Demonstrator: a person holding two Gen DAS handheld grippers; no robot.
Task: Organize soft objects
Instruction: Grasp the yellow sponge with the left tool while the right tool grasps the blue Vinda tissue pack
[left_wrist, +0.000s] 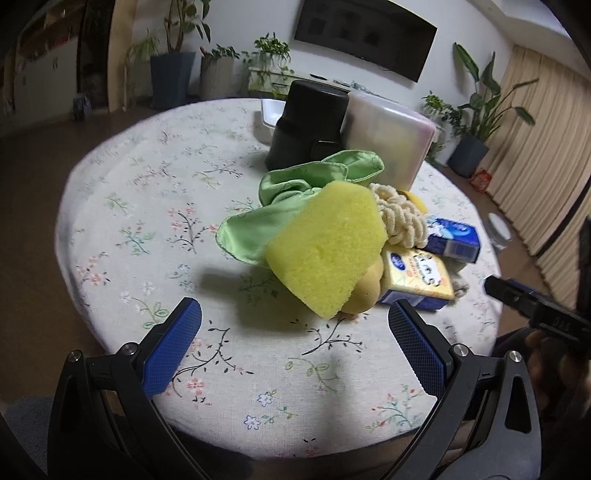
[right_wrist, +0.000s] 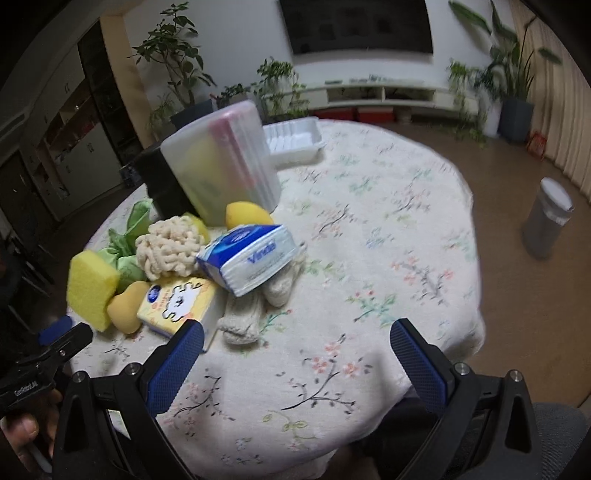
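**A wobbly pile, two empty grippers**

My left gripper (left_wrist: 294, 325) is spread wide and holds nothing. Just ahead of it, the yellow sponge (left_wrist: 325, 251) leans on the heap in the middle of the table (left_wrist: 147, 192). If I bump it, I think it could tumble and pull the green cloth (left_wrist: 295, 184) along. The blue tissue pack (right_wrist: 247, 254) sits tilted on the knitted socks (right_wrist: 258, 306) and may slide. It reads "Vinda". My right gripper (right_wrist: 297, 341) is spread wide too, empty.
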